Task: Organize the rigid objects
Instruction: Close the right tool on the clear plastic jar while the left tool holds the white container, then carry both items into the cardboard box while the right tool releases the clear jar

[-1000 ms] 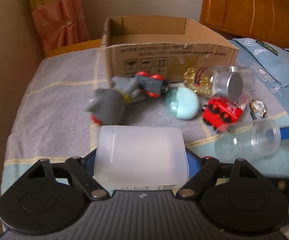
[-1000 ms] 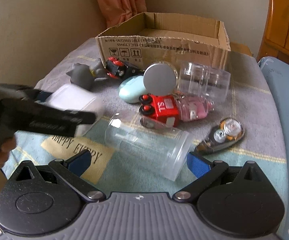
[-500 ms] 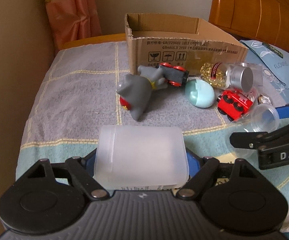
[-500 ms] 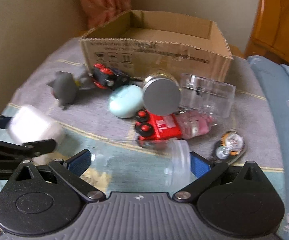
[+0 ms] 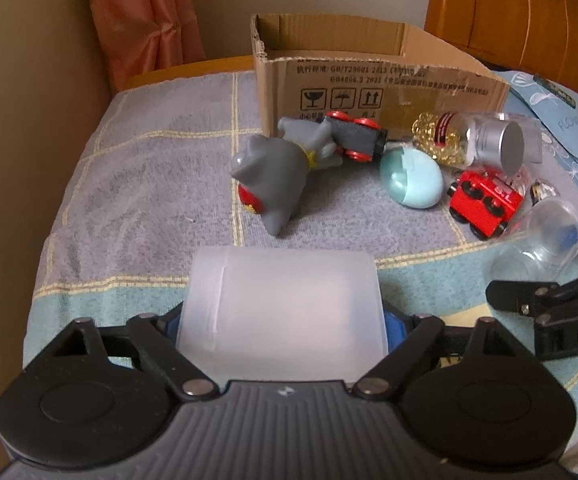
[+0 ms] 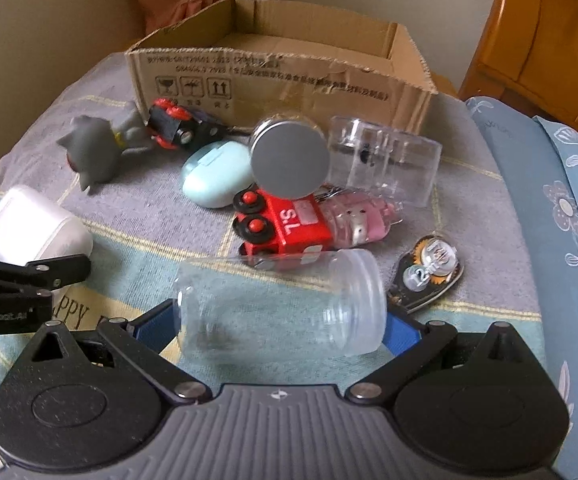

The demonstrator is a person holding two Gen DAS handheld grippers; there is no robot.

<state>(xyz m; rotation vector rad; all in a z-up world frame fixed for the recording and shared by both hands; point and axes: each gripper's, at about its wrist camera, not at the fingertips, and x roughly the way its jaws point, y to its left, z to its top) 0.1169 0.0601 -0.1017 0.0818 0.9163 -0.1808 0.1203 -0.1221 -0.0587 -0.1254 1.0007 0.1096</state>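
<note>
A frosted white plastic box (image 5: 281,300) lies between the blue pads of my left gripper (image 5: 281,323), low on the blanket; the jaws are opening and the pads stand just off its sides. In the right wrist view the white box (image 6: 29,228) rests on the towel. A clear plastic jar (image 6: 281,300) lies on its side between the fingers of my right gripper (image 6: 279,326), whose jaws are wide; I cannot tell whether the pads touch it. The open cardboard box (image 5: 369,76) stands at the back.
In front of the cardboard box (image 6: 281,76) lie a grey toy figure (image 5: 273,176), a black toy car (image 5: 353,140), a teal egg-shaped case (image 5: 409,180), a red toy engine (image 6: 285,224), a silver-capped pill jar (image 5: 485,140), a clear case (image 6: 385,160) and a correction tape (image 6: 429,268). A wooden headboard (image 5: 529,8) rises at the right.
The left gripper's pads have spread slightly away from the white box. The right gripper has tilted and closed in, so the clear jar now lies straight across between its fingers.
</note>
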